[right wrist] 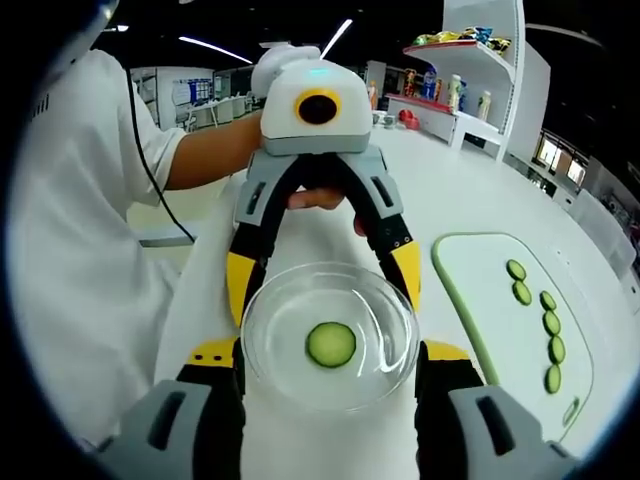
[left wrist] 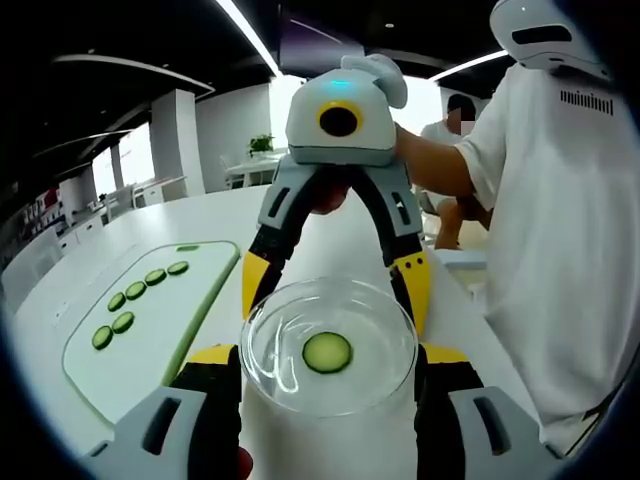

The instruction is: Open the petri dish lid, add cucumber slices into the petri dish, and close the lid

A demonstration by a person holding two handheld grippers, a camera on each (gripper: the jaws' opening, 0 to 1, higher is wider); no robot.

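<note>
A clear glass petri dish [left wrist: 330, 345] [right wrist: 330, 335] sits on the white table [left wrist: 330, 225] with one cucumber slice [left wrist: 327, 352] [right wrist: 331, 344] inside it. I cannot tell its lid from its base. My left gripper [left wrist: 328, 360] has a jaw pressed against each side of the dish's rim. My right gripper [right wrist: 328, 360] holds the dish the same way from the opposite side. Each gripper faces the other across the dish: the right gripper [left wrist: 335, 280] in the left gripper view, the left gripper [right wrist: 322, 275] in the right gripper view. A white, green-rimmed cutting board [left wrist: 150, 335] [right wrist: 500, 300] holds several cucumber slices [left wrist: 140, 290] [right wrist: 547, 322].
A person in a white shirt [left wrist: 560, 200] [right wrist: 80, 230] stands close at the table's edge, holding both grippers. Another person [left wrist: 450, 130] is behind. A shelf with snacks and bottles [right wrist: 470, 70] stands at the far end. Open tabletop lies beyond the dish.
</note>
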